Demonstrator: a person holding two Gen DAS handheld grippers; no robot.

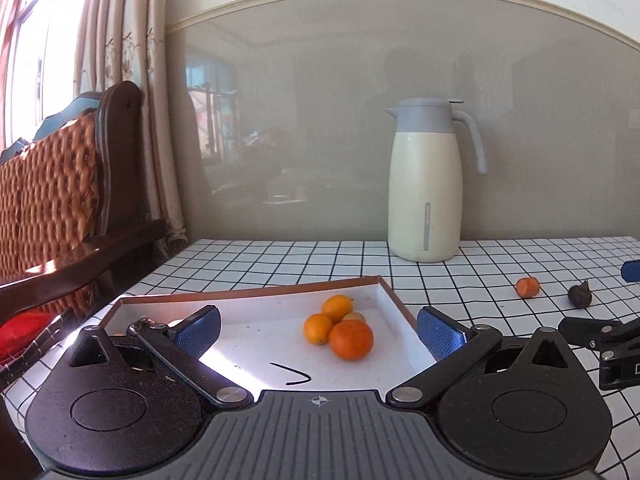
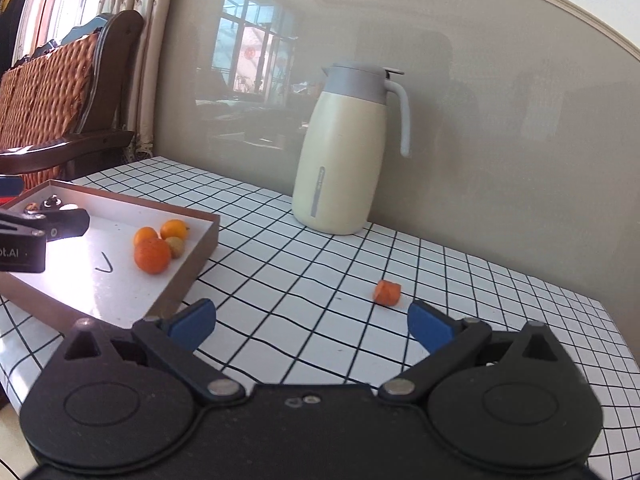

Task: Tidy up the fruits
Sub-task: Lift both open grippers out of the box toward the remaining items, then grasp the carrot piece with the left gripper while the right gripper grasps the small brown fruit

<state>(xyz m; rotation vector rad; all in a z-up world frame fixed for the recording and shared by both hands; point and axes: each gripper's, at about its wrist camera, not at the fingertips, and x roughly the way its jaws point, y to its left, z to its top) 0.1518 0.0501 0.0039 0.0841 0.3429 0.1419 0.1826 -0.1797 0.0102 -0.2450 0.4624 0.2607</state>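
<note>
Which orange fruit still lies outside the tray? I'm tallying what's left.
The small orange fruit alone on the checked table, right of the tray; the others sit together inside it.

Sunlight pours through the curtained window (image 1: 24,40) at left; a dark wooden chair (image 1: 80,200) with woven cushion stands beside the grid-patterned tabletop (image 2: 320,280), glossy beige wall (image 1: 320,120) behind.

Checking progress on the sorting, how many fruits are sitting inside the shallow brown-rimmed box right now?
4, clustered near its right wall: large round orange, two smaller oranges, and a pale yellowish fruit partly hidden behind them.
</note>
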